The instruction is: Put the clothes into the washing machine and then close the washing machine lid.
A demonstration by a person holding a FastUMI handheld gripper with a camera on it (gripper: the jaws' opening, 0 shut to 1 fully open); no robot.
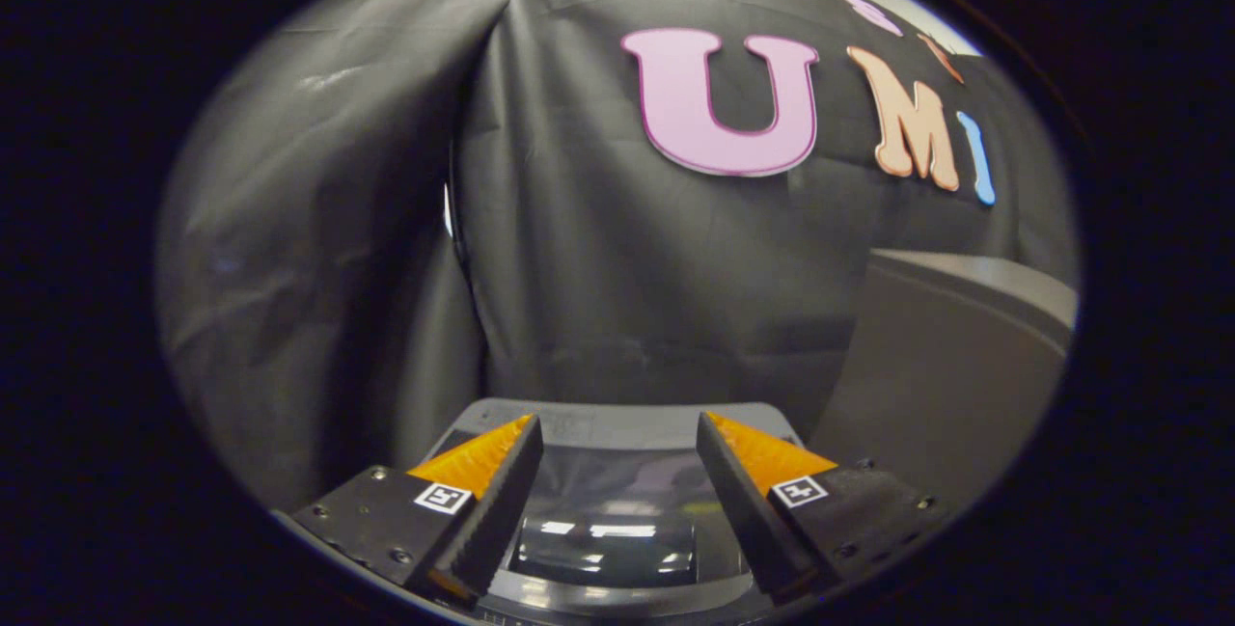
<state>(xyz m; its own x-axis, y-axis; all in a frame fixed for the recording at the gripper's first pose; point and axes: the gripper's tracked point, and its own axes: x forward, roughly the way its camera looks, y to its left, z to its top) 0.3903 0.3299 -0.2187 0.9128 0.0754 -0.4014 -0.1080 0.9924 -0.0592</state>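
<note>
Held one claw (617, 438) over one washing machine (617, 549), its two fingers (502, 491) spread well apart with nothing gripped between them. Looked down past them onto one glossy dark lid (608, 534), lying closed and flat between and just below the fingers, with a pale grey rim behind it. Showed one black cloth wall (656, 269) beyond, and one grey slanted panel (946, 366) off to the right of it.
</note>
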